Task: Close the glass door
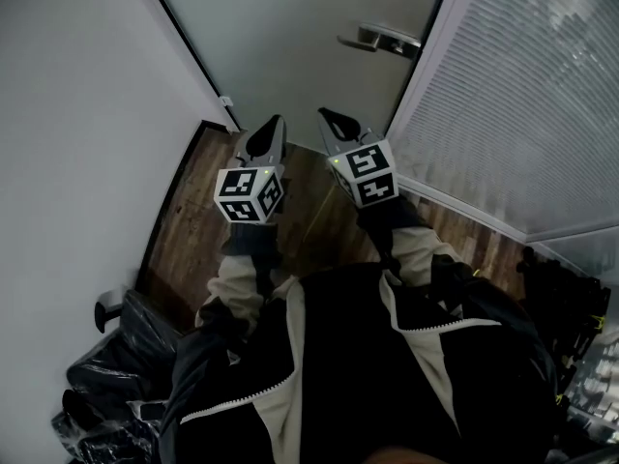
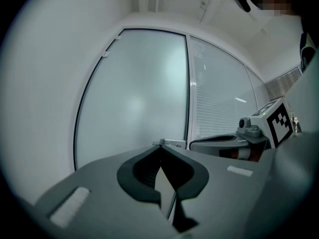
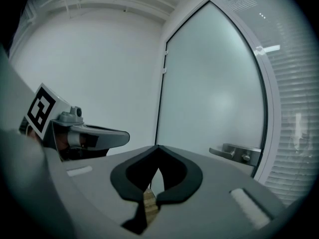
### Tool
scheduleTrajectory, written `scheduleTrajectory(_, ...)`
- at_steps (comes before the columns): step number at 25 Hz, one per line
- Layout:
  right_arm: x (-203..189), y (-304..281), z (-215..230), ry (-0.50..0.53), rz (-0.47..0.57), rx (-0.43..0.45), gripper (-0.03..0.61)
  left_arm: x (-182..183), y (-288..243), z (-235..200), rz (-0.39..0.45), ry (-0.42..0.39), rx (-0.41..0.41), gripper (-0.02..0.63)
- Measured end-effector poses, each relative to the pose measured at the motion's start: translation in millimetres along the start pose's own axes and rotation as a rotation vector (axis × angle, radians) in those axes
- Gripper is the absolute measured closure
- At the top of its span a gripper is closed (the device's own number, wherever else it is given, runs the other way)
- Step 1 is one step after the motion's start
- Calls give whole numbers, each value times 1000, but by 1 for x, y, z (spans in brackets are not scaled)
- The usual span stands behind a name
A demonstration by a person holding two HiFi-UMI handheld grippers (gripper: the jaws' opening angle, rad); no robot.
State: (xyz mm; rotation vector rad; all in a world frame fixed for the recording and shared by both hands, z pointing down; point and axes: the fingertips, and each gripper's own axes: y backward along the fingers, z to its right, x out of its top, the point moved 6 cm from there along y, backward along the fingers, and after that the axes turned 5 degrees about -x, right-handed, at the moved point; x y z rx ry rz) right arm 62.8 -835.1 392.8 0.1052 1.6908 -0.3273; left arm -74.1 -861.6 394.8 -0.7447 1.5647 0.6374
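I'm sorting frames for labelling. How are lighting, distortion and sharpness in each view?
Head view: dim but even, with dark lower corners; the glass door and its handle are sharp. Left gripper view: strong fisheye bows the door's edges, black vignette, a soft bright patch on the glass, and the left gripper near the lens is soft. Right gripper view: same fisheye; light streaks reflect in the blinds panel.

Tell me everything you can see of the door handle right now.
The door handle is a silver metal lever on a plate, fixed near the right edge of the frosted glass door, by the frame. It lies level, pointing left across the glass. Nothing touches it: the left gripper and right gripper sit short of it, jaws together.
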Motion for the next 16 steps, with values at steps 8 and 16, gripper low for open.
scheduleTrajectory(8,-3,-1,-1,4,3,14,578,-1,0,-1,-21,-50,37,612)
scheduleTrajectory(16,-5,3,-2,23,-3,20,578,-2,1,4,-38,-82,47,611)
